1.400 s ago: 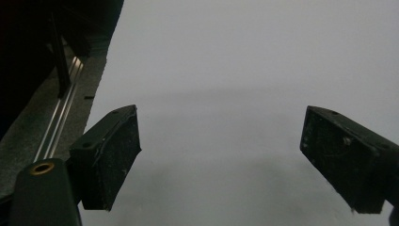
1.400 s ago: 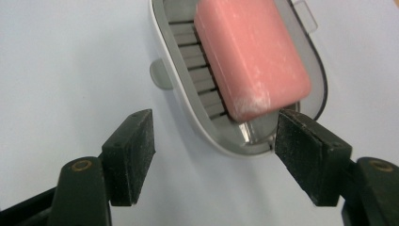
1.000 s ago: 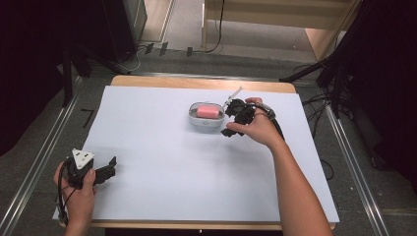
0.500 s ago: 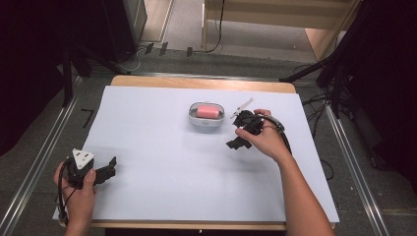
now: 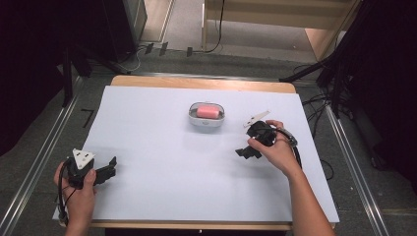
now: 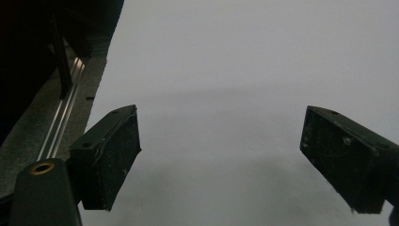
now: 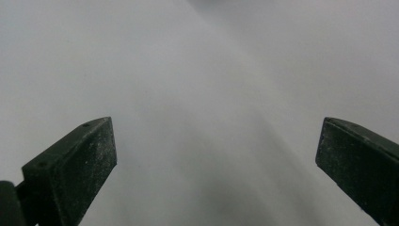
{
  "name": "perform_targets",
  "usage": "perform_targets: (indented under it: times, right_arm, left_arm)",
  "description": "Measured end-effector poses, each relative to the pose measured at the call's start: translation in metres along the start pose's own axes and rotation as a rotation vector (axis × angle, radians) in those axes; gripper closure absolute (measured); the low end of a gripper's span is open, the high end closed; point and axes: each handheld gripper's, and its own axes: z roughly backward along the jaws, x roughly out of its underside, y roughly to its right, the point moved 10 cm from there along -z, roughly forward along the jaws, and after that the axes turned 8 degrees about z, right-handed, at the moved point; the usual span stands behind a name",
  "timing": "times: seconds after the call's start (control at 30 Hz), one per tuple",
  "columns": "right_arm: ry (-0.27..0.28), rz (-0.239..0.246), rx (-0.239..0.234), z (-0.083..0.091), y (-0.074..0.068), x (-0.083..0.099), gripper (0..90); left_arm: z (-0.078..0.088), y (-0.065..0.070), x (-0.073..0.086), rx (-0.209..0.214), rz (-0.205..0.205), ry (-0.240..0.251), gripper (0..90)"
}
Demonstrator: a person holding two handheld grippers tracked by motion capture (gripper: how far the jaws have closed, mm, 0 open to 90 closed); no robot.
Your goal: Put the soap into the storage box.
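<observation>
The dish (image 5: pixel 206 118), a small grey oval one with a pink block (image 5: pixel 207 111) lying inside it, sits on the white sheet (image 5: pixel 167 182) that covers the bench (image 5: pixel 196 82), toward the far middle of that sheet. Taking the dish as the landmark, everything else falls to its near side.

The right hand-held gripper (image 5: pixel 246 151) is near the dish, to its right and a little nearer the person, clear of it and not touching. It rests low over the sheet in the person's right hand (image 5: pixel 275 150), its tips turned down and toward the person's left. Its jaws have just been opening and now stand wide apart. In the right gripper view the right hand-held gripper (image 7: pixel 216 165) shows two dark pads with only blurred white sheet between them; nothing is held.

A small pale strip-like piece (image 5: pixel 256 117) lies on the sheet just to the right of the dish, beyond the right hand. What it is cannot be told.

The left hand-held gripper (image 5: pixel 109 167) is well apart from the dish, far to its left and much nearer the person, close to the near left corner of the sheet. The left hand (image 5: pixel 78 189) grips it from below, and a grey three-cornered plate (image 5: pixel 82 158) rides on top. In the left gripper view the left hand-held gripper (image 6: pixel 221 165) also stands wide, with bare sheet between the pads, the sheet's edge and a metal rail (image 6: pixel 63 123) running off to one side.
</observation>
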Motion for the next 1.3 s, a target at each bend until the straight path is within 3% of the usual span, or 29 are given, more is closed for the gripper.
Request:
perform_targets:
  times: [0.5,0.63,1.3]
  right_arm:
    - [0.135,-0.044,0.051,0.014,0.000,0.033,0.0]
    - [0.184,-0.075,0.087,0.019,0.002,0.047,0.0]
    - [0.291,-0.162,0.150,0.040,0.003,0.091,0.0]
  left_arm:
    - [0.000,0.000,0.000,-0.004,-0.005,0.000,13.3]
    - [0.000,0.000,0.000,-0.004,-0.006,0.000,13.3]
    - [0.000,0.001,0.000,-0.007,-0.015,0.003,13.3]
